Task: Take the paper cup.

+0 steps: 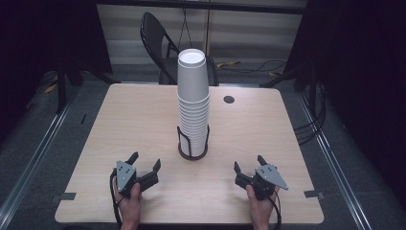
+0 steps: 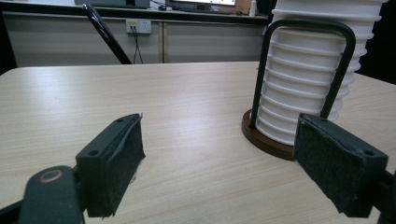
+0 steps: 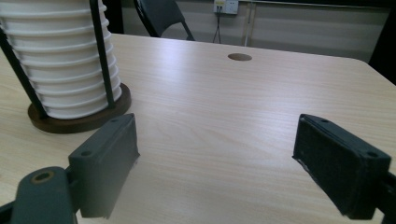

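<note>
A tall stack of white paper cups [image 1: 193, 103] stands upside down in a black wire holder with a round dark base [image 1: 193, 152] at the table's middle. My left gripper [image 1: 145, 161] rests near the front edge, left of the holder, jaws wide apart with nothing between them. In the left gripper view the cup stack [image 2: 313, 79] rises ahead to the right of my gripper [image 2: 219, 158]. My right gripper [image 1: 248, 163] sits right of the holder, also open and empty. In the right gripper view the cup stack [image 3: 63, 60] is at the upper left, beyond my gripper [image 3: 215, 158].
The wooden table [image 1: 143, 120] has a round cable hole [image 1: 229, 99] at its back right. A black folding chair [image 1: 160, 45] stands behind the table. Bare tabletop lies on both sides of the holder. Cables lie on the floor at the right.
</note>
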Motion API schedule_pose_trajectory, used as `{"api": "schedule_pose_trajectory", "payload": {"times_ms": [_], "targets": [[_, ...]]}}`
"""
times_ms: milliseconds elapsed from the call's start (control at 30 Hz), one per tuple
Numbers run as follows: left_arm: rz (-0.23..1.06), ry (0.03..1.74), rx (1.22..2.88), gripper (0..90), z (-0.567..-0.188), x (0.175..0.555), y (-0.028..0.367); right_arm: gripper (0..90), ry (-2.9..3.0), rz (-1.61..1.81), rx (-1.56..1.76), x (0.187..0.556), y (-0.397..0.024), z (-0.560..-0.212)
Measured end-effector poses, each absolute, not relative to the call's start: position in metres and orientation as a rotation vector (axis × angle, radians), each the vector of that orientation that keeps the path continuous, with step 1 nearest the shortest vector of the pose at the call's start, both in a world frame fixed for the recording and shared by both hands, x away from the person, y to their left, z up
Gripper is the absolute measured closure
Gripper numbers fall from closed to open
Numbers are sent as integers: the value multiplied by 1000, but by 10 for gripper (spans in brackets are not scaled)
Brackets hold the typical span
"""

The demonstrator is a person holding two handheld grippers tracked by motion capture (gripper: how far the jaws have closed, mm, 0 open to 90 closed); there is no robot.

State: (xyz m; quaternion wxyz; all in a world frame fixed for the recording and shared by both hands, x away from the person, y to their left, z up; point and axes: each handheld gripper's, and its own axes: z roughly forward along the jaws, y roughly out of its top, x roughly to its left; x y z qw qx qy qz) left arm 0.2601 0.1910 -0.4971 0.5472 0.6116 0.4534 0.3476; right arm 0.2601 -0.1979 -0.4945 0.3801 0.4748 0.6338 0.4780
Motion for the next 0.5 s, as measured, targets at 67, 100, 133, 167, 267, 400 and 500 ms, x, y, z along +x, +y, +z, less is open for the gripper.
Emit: {"api": "schedule_pose_trajectory", "payload": {"times_ms": [67, 100, 133, 167, 267, 400, 500], "targets": [[819, 1073, 1454, 162, -497, 261, 191, 133, 1627, 1193, 1211, 261, -196, -494], [810, 1073, 1456, 162, -497, 261, 192, 133, 1627, 1193, 1213, 261, -196, -494], [810, 1073, 1456, 162, -497, 261, 192, 133, 1627, 1193, 1213, 261, -196, -494], [800, 1073, 1457, 162, -497, 262, 192, 135, 1631, 1216, 1225, 262, -198, -494], [797, 1073, 1455, 162, -497, 261, 193, 136, 1629, 1222, 1234, 262, -199, -494], [791, 1068, 1458, 162, -497, 261, 193, 146, 1647, 1219, 1225, 263, -198, -494], [771, 1046, 1452, 158, -497, 260, 194, 154, 1664, 1225, 1216, 265, -196, -494]]}}
